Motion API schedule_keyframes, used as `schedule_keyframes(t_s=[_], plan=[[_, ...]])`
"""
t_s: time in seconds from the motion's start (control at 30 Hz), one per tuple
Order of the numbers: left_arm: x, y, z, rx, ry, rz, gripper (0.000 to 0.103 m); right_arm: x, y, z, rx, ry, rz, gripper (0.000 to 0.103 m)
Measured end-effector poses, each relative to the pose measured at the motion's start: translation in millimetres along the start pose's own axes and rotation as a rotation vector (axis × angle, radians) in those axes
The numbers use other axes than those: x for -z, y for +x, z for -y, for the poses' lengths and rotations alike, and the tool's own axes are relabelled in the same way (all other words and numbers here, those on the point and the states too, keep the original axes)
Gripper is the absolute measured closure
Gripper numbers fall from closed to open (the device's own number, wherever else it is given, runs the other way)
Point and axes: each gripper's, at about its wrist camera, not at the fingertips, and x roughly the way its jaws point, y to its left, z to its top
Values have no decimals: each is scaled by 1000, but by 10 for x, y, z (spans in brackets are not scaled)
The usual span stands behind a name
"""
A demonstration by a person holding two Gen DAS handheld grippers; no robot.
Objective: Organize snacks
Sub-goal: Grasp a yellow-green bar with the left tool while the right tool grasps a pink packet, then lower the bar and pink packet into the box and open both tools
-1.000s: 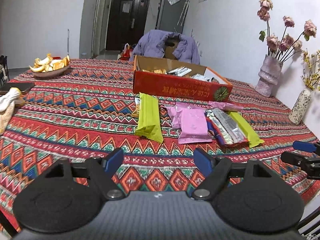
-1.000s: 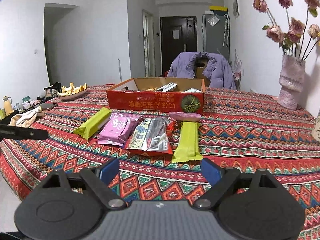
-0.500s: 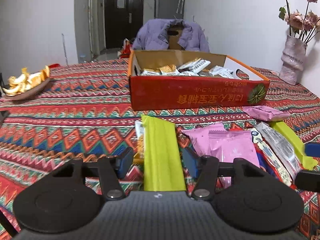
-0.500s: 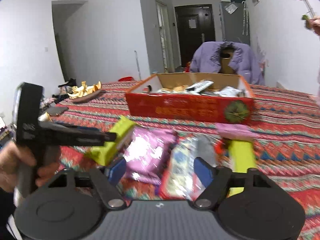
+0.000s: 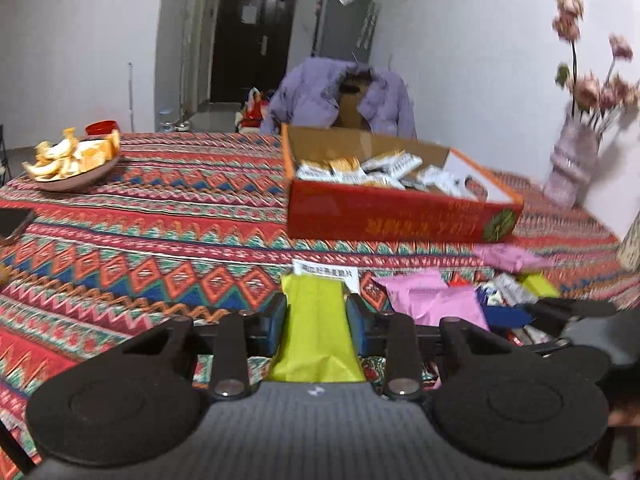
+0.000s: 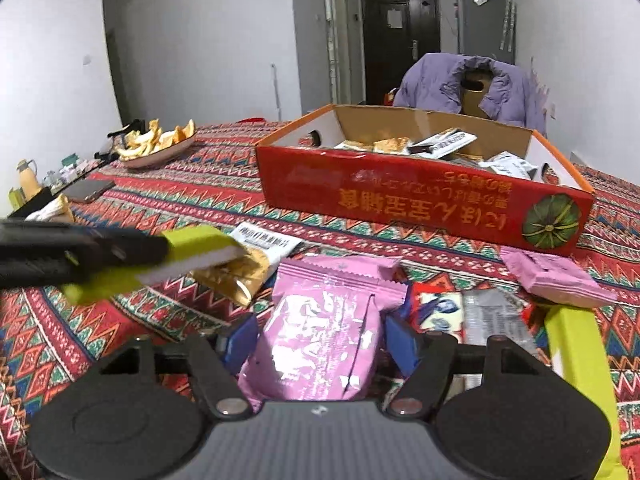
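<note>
My left gripper (image 5: 316,316) has its blue pads against both sides of a lime green snack packet (image 5: 316,344), and its jaws are closing on it. The right wrist view shows that packet (image 6: 200,252) raised a little above the cloth. My right gripper (image 6: 320,340) is closing on a pink snack packet (image 6: 320,320), with its pads at the packet's edges. Behind stands an open red cardboard box (image 6: 420,204) holding several wrapped snacks. Loose on the cloth lie a second green packet (image 6: 576,360), a small pink packet (image 6: 556,276), a silver packet (image 6: 492,320) and a gold packet (image 6: 236,272).
A plate of orange peel (image 5: 72,160) sits at the far left of the patterned tablecloth (image 5: 160,240). A phone (image 6: 86,190) lies near the left edge. A vase of dried flowers (image 5: 572,168) stands at the right. A chair with a purple jacket (image 6: 472,84) is behind the box.
Both grippers have moved forward over the loose snacks and narrowed their jaws. The left now has the green packet between its pads, the right the pink packet.
</note>
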Motion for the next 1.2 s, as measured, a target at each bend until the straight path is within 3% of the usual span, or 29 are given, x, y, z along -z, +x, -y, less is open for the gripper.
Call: schedule_keyframes(t_s=[0.07,0.1,0.13,0.37,0.4,0.43,0.5,0.67,0.7,0.73,0.83,1.07,1.2], plan=[[21,-118,-47,-11,-19,7,71,8,-15,-10,-11,-6,-4,41],[37,-161,-62,-20,-24,10,88,14,-31,-13,-14,-9,-5,41],[57,-203,-72,-31,-22,12,96,15,-42,-12,-18,-7,-6,42],[262,-419,-69,-30,-20,-2,93,188,-402,-27,-45,25,16,42],[321,-405,-58,-32,-19,-14,82,222,-476,-20,-50,31,21,42],[365,-379,-54,-41,-21,-29,55,251,-540,-17,-51,34,27,42],[440,-301,-15,-54,-18,-62,34,306,-664,-9,-51,36,36,42],[536,-49,31,-79,-43,-114,36,412,-877,-1,-41,20,41,42],[543,27,20,-86,-64,-143,44,422,-912,4,-36,18,45,42],[548,30,24,-99,-62,-119,62,431,-950,15,-32,17,49,42],[507,17,70,-88,-37,-122,70,442,-1044,64,-20,20,65,42],[405,-263,185,-54,-24,-67,70,426,-1118,190,-22,39,90,42],[94,-270,188,5,-35,-21,70,285,-1019,320,-92,73,89,42]])
